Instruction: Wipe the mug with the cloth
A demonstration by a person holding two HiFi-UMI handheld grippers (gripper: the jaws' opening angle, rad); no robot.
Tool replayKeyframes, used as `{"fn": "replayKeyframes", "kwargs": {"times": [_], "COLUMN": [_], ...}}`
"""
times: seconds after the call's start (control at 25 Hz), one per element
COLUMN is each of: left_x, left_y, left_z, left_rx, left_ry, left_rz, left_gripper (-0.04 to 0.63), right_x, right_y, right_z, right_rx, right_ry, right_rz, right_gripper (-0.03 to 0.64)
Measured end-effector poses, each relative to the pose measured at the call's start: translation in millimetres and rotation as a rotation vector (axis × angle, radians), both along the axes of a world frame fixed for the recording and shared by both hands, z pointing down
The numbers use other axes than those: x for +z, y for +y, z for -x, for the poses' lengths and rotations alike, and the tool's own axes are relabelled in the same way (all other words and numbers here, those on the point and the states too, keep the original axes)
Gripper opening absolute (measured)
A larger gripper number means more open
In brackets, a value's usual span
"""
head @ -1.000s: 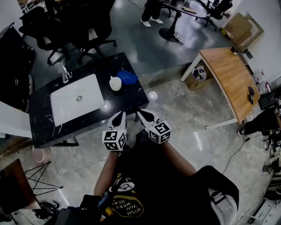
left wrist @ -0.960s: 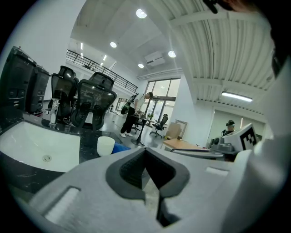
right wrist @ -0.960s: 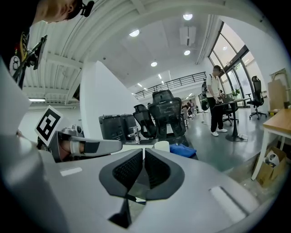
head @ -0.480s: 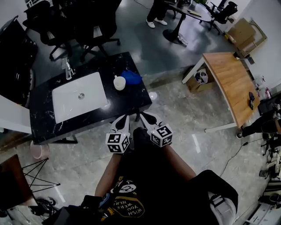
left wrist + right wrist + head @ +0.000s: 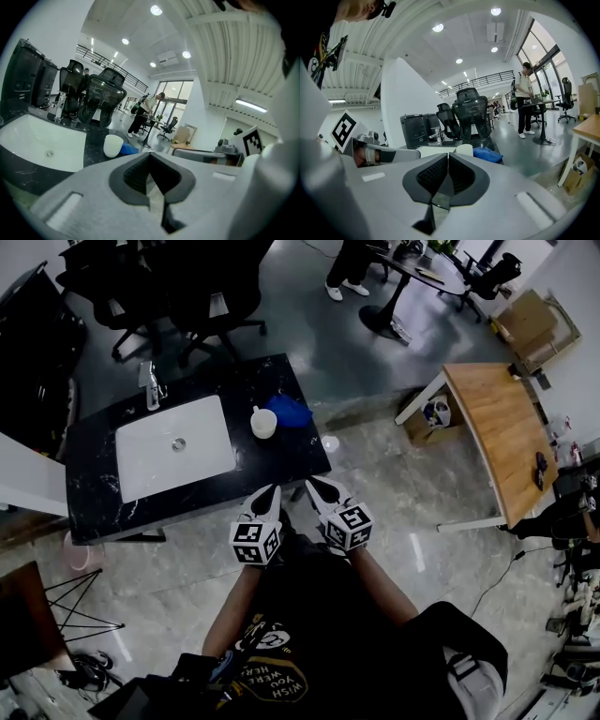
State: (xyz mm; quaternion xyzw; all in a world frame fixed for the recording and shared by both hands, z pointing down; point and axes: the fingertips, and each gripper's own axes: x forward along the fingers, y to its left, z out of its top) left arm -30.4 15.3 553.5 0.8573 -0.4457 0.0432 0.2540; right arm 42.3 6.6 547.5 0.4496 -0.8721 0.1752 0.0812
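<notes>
A white mug (image 5: pixel 263 422) stands on the black counter (image 5: pixel 281 460) just right of the sink, with a blue cloth (image 5: pixel 290 412) lying against its right side. Mug (image 5: pixel 112 145) and cloth (image 5: pixel 127 149) show in the left gripper view, and the mug (image 5: pixel 464 150) and cloth (image 5: pixel 488 154) in the right gripper view too. My left gripper (image 5: pixel 270 493) and right gripper (image 5: pixel 315 487) hang side by side just off the counter's near edge, well short of the mug. Both are shut with nothing between their jaws.
A white sink basin (image 5: pixel 175 446) fills the counter's left half, with a faucet (image 5: pixel 150 386) behind it. Black office chairs (image 5: pixel 202 292) stand beyond the counter. A wooden table (image 5: pixel 494 432) is at the right, and a person (image 5: pixel 524 98) stands at a far desk.
The view has shifted slightly, so the counter, mug and cloth sit a little closer to both grippers. The grippers stay shut and side by side.
</notes>
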Motion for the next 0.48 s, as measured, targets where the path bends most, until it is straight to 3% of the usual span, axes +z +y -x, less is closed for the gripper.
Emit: {"fn": "replayKeyframes", "kwargs": {"times": [0.32,0.48], "left_x": [-1,7], "left_y": [-37,-64], "left_z": [2,2], "left_rx": [0.013,0.026], "left_ry": [-0.067,-0.024], "left_rz": [-0.021,-0.013], "left_gripper": [0.003,0.003], "right_x": [23,31], "right_y": [-51,-82], "right_z": [-1,2], "right_rx": [-0.069,-0.081], "right_ry": [0.037,-0.008], "right_rz": [0.016,0.067], "right_gripper": [0.011,0.011]}}
